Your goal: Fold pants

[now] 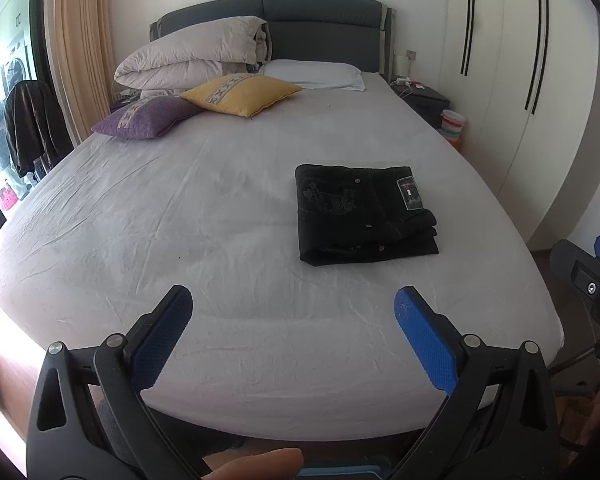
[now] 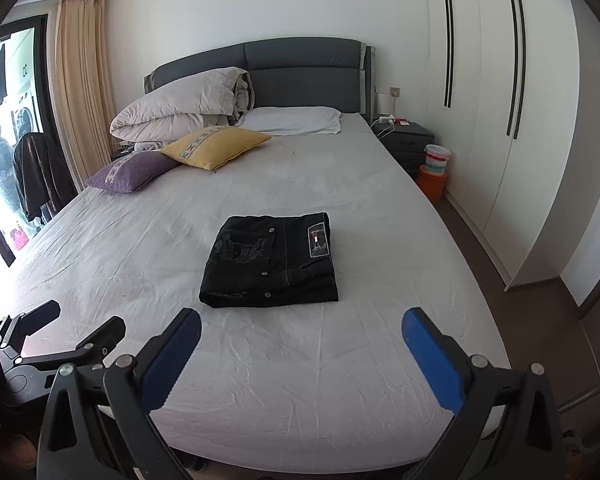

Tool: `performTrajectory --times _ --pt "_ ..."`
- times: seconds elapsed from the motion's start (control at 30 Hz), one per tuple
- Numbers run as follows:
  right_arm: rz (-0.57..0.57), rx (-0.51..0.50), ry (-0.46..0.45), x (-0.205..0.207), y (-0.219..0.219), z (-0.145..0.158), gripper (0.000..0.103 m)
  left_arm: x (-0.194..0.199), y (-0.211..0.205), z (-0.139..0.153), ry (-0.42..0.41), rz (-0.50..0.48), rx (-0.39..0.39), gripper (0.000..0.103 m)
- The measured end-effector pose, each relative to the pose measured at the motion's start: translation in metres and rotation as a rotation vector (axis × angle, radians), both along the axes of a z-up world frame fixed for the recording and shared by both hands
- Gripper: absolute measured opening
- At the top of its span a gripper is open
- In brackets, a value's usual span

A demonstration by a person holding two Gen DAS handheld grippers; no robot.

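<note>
Black pants (image 1: 364,216) lie folded into a compact rectangle on the grey bed sheet (image 1: 180,220), with a label patch facing up; they also show in the right wrist view (image 2: 272,264). My left gripper (image 1: 294,300) is open and empty, held back above the foot of the bed, well short of the pants. My right gripper (image 2: 302,320) is open and empty, also held back near the foot of the bed, the pants just ahead of its fingertips. The right gripper's body shows at the right edge of the left wrist view (image 1: 588,276), and the left gripper's at the left edge of the right wrist view (image 2: 60,344).
A yellow cushion (image 2: 216,146), a purple cushion (image 2: 134,174), a folded duvet (image 2: 180,108) and a white pillow (image 2: 292,120) lie at the head of the bed. A nightstand (image 2: 406,140) and white wardrobe (image 2: 500,100) stand to the right. A chair with a dark jacket (image 2: 40,176) stands left.
</note>
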State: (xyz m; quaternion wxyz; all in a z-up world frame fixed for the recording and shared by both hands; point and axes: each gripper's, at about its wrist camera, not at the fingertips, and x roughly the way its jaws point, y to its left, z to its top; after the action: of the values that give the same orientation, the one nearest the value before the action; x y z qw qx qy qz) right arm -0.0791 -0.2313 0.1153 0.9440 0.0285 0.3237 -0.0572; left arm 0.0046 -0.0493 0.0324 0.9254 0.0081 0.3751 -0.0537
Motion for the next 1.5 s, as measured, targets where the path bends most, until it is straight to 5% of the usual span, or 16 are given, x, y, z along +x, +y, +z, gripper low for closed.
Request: performTrajectory --times 1.5 --pt "0.024 0.016 0.058 0.014 0.008 -0.022 0.103 0.013 -0.001 -0.021 0.052 0.003 -0.007 0.103"
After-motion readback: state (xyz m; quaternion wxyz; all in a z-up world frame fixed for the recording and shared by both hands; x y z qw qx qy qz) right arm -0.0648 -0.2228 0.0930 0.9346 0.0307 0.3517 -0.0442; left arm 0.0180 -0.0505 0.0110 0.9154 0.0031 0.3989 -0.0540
